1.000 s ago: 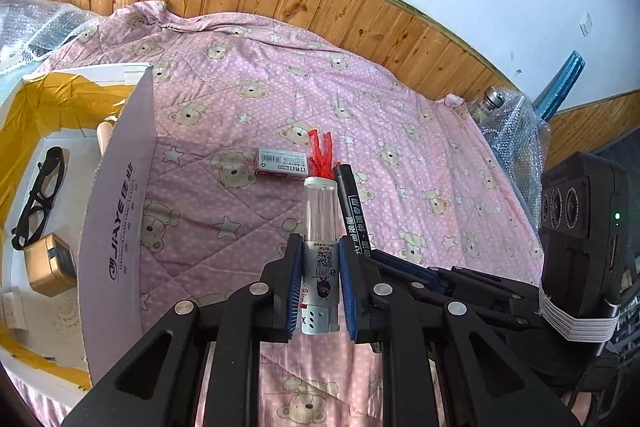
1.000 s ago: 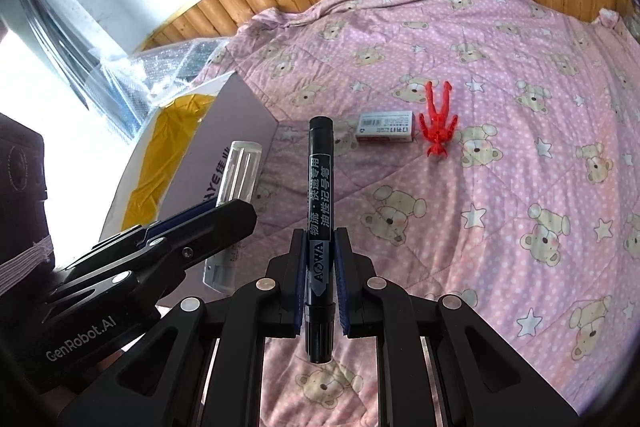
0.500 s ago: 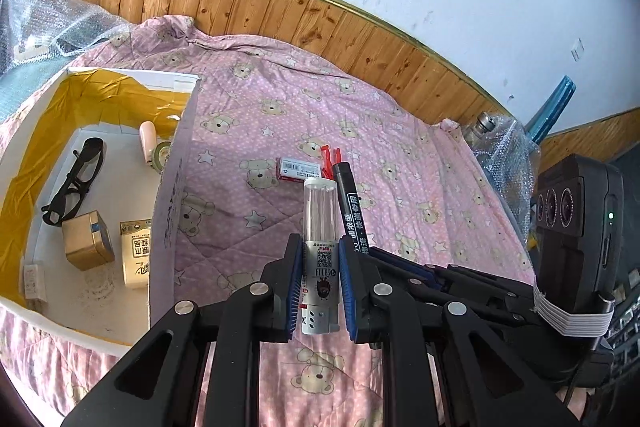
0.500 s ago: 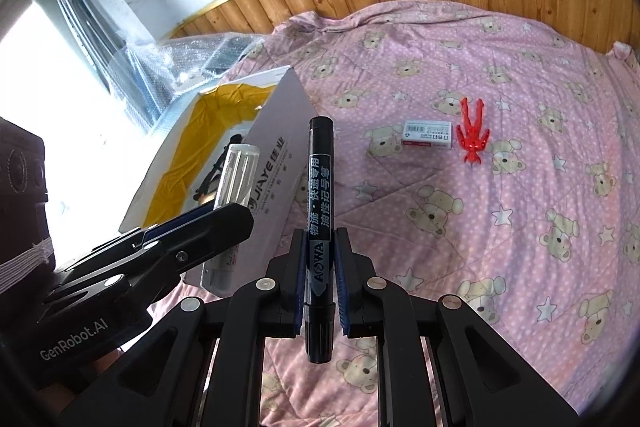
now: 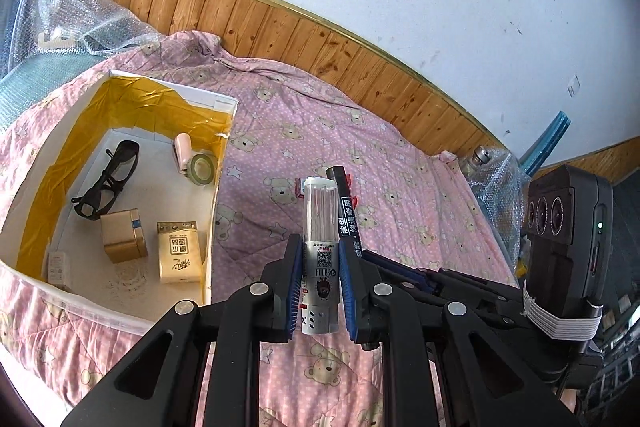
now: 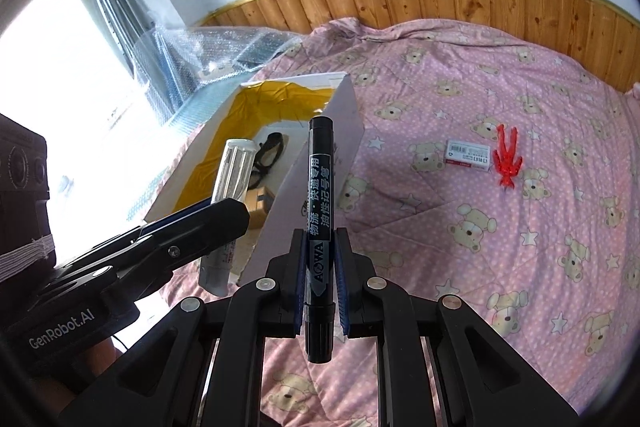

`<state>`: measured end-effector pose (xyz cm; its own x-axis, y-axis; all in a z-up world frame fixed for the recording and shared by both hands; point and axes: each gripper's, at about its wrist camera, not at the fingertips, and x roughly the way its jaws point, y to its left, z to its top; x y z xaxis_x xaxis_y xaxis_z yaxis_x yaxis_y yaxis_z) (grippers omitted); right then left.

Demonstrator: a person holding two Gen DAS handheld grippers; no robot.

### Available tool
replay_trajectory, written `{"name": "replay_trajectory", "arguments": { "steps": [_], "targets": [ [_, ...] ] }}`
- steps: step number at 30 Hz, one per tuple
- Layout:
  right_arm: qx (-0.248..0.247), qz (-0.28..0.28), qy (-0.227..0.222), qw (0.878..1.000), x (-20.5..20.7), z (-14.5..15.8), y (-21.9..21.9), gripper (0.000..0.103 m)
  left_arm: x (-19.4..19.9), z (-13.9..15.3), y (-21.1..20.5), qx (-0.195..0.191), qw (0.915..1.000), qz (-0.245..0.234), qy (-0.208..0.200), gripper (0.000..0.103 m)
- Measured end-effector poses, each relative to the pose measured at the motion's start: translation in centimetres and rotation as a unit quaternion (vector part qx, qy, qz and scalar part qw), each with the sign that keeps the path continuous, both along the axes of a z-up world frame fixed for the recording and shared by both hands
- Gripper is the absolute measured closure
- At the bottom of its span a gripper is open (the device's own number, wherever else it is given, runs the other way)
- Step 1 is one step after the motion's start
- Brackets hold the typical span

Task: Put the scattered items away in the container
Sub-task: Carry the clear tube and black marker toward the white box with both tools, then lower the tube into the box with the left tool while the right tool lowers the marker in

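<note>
My left hand-held gripper [image 5: 319, 285] is pinching a clear-capped tube [image 5: 319, 251] around its silver body, where a QR code and a small cartoon sticker show; the lettering under the code is too small for me to read. My right hand-held gripper [image 6: 320, 281] is clamped on a black marker [image 6: 319, 223] branded "AOWA", with Chinese print running up the barrel. Both items are held above the pink bear-print bedspread [image 6: 500, 227], just beside the white box [image 5: 218, 195] with yellow lining. Inside it lie black glasses [image 5: 106, 183], a gold tin [image 5: 122, 241], a Chinese-labelled packet [image 5: 179, 251] and a tape roll [image 5: 204, 169]. Farther out on the bedspread, a barcoded small box [image 6: 468, 155] lies beside a red toy figure [image 6: 507, 159].
</note>
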<state>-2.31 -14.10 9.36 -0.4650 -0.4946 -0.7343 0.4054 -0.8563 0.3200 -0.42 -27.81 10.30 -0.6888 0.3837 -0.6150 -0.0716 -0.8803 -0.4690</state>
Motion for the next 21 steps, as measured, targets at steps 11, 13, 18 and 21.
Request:
{"name": "replay_trajectory", "arguments": {
  "steps": [11,13,18,21],
  "targets": [
    [0.003,0.018,0.002,1.000,0.3,0.4,-2.1,0.089,1.1,-0.2,-3.4,0.014,0.9996,0.026,0.001,0.084],
    [0.003,0.022,0.003,1.000,0.2,0.5,-2.5,0.089,1.1,-0.1,-4.0,0.015,0.9994,0.031,0.002,0.084],
    [0.005,0.033,0.009,0.999,-0.1,1.3,-3.7,0.089,1.1,0.1,-5.5,0.020,0.9989,0.043,0.005,0.084],
    [0.006,0.041,0.012,0.999,-0.5,1.7,-4.7,0.089,0.9,0.0,-6.4,0.023,0.9985,0.049,0.004,0.084]
  ]
}}
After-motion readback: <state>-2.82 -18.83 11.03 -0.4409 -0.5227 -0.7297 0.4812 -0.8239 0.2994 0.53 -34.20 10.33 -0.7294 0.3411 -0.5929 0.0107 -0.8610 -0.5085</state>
